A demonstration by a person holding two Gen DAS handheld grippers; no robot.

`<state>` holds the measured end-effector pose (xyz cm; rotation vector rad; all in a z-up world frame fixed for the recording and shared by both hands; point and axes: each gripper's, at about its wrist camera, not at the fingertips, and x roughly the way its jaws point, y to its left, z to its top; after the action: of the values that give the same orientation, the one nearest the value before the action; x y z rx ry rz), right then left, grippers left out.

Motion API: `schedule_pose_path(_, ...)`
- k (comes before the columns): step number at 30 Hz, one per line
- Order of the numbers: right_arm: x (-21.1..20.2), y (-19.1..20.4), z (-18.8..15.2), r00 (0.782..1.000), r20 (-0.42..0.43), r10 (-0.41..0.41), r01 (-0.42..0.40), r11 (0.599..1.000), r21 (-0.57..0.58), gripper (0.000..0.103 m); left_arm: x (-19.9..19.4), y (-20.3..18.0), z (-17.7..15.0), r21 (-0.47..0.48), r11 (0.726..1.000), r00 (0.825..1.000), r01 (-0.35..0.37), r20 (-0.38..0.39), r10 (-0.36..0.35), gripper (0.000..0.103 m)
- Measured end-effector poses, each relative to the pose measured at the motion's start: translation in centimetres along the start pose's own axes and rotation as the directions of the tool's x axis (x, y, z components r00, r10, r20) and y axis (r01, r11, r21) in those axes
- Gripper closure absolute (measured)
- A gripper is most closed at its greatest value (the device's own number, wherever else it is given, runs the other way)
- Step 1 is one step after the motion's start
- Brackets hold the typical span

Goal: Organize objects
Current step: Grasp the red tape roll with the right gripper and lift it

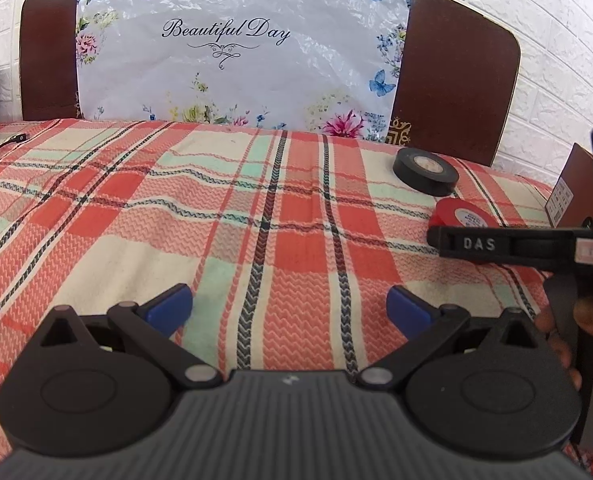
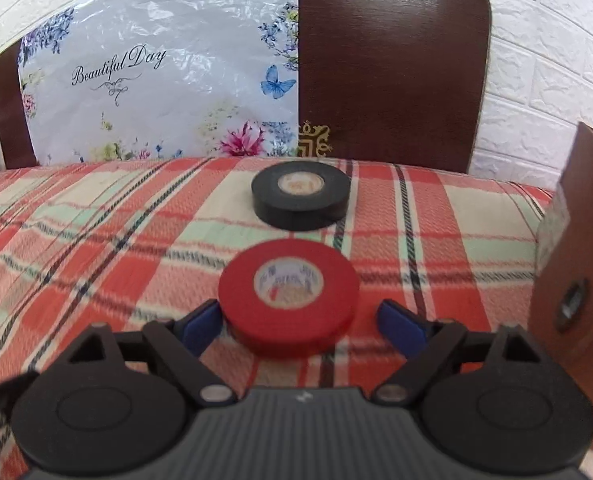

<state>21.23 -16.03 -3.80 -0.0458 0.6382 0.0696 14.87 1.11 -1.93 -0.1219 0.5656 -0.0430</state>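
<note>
A red tape roll point(image 2: 288, 294) lies flat on the plaid cloth, between the blue fingertips of my right gripper point(image 2: 296, 322), which is open around it; the left pad looks close to the roll, the right pad is apart. A black tape roll point(image 2: 301, 194) lies flat just beyond it. In the left wrist view the black roll point(image 1: 425, 171) and the red roll point(image 1: 462, 214) sit at the far right, with the right gripper's black finger across the red roll. My left gripper point(image 1: 290, 310) is open and empty over the cloth.
A brown cardboard box point(image 2: 572, 276) stands at the right edge of the bed. A dark wooden headboard point(image 2: 392, 64) with a floral plastic bag point(image 1: 240, 48) against it rises behind. A cable point(image 1: 4, 142) lies at the far left.
</note>
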Motion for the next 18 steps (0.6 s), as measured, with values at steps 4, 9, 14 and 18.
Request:
schedule_pose_path(4,-0.2,0.1,-0.1,1.000,0.004,0.000,0.000,1.000,-0.011,0.026,0.0,0.0,0.0,-0.003,1.000,1.000,-0.001,0.000,0.001,0.000)
schedule_pose_path(9,-2.6,0.0,-1.5,0.999,-0.013,0.031,-0.032,0.999,-0.040,0.026,0.0,0.0,0.0,-0.002,1.000,1.000,-0.002,0.000,0.002,0.000)
schedule_pose_path(14,-7.3,-0.9,-4.6,0.997,-0.038,0.065,-0.068,0.994,-0.082,0.026,0.0,0.1,0.0,0.001,1.000,1.000,-0.004,0.000,0.004,0.000)
schedule_pose_path(18,-11.9,-2.1,-7.7,0.997,-0.058,0.054,-0.058,0.995,-0.078,0.026,0.0,0.0,0.0,0.002,1.000,1.000,-0.006,-0.001,0.006,0.000)
